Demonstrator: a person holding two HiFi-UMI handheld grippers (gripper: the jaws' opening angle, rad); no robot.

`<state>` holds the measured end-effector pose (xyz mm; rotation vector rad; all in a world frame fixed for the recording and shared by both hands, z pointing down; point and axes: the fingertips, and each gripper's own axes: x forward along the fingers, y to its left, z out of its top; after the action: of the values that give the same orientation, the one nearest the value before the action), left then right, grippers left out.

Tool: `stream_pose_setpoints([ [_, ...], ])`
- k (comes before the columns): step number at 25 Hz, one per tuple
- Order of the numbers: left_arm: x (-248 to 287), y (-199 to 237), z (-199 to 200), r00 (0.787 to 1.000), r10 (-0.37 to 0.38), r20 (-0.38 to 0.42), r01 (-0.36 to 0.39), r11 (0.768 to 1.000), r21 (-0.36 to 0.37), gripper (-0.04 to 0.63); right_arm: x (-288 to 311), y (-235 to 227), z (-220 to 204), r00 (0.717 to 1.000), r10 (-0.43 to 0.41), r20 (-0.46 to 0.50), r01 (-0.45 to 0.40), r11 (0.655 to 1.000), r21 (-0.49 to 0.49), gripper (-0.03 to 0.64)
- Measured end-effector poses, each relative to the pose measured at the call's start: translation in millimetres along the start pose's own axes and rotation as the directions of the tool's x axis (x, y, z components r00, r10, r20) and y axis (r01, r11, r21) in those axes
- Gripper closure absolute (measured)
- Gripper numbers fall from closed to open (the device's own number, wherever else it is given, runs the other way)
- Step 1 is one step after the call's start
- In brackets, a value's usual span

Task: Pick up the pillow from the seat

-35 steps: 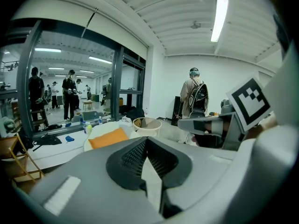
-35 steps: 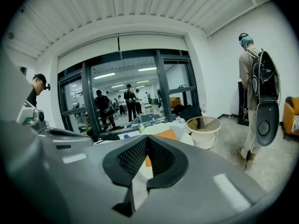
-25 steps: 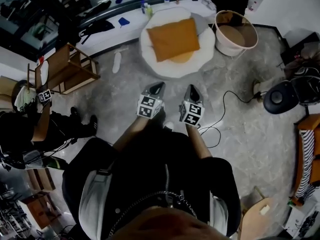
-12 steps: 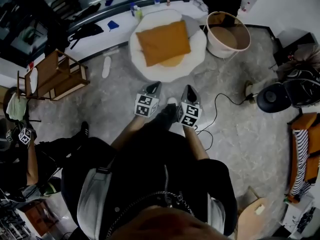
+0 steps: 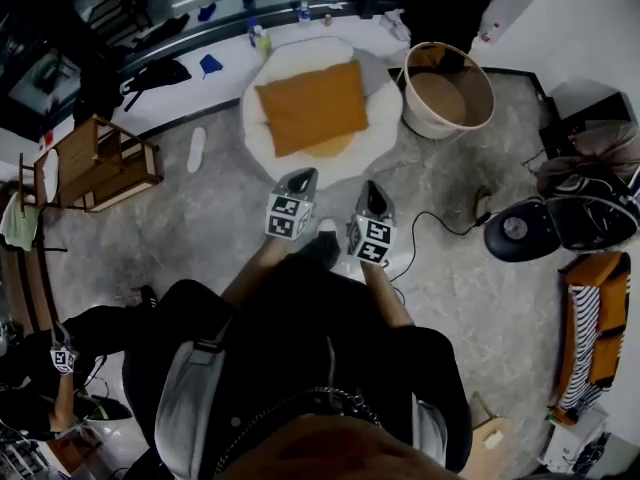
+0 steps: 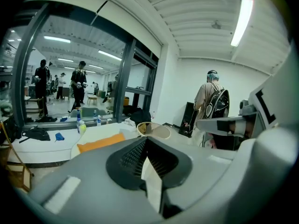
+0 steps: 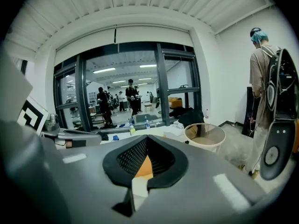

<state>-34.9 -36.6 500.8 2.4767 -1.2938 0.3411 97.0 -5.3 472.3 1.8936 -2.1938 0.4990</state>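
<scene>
I see the orange pillow (image 5: 312,106) lying flat on the round white seat (image 5: 385,118) in the upper middle of the head view, with a pale tub (image 5: 425,123) just right of it on the grey floor (image 5: 220,218). My left gripper (image 5: 303,178) and right gripper (image 5: 370,188) hang side by side at frame centre, below the seat and apart from it, pointing toward the pillow. Each has its fingers pressed together, holding nothing.

jacket (image 5: 300,313): black | straps (image 5: 185,398): grey | left gripper (image 5: 309,173), right gripper (image 5: 368,184): grey, marker cubes (image 5: 285,216)
</scene>
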Motion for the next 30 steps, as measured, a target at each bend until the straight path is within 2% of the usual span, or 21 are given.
stream_pose_setpoints([
  [5,60,13,32,0.999,0.031,0.016,-0.03,0.999,-0.026,0.584,56,-29,36,0.999,0.035,-0.008,-0.035,0.999,-0.029,0.614],
  [11,112,29,46,0.998,0.056,0.015,-0.055,0.998,-0.038,0.584,111,-49,67,0.997,0.08,-0.003,-0.08,0.994,-0.074,0.614],
  [15,127,41,54,0.998,0.07,0.006,-0.07,0.997,-0.029,0.584,139,-55,76,0.995,0.094,-0.016,-0.095,0.992,-0.085,0.614],
  [20,138,69,56,0.992,0.123,0.003,-0.123,0.992,-0.034,0.584,172,-41,86,0.988,0.152,-0.028,-0.155,0.982,-0.109,0.614],
  [30,169,115,69,0.978,0.209,-0.004,-0.208,0.976,-0.056,0.584,248,-41,108,0.971,0.236,-0.031,-0.238,0.962,-0.132,0.614],
])
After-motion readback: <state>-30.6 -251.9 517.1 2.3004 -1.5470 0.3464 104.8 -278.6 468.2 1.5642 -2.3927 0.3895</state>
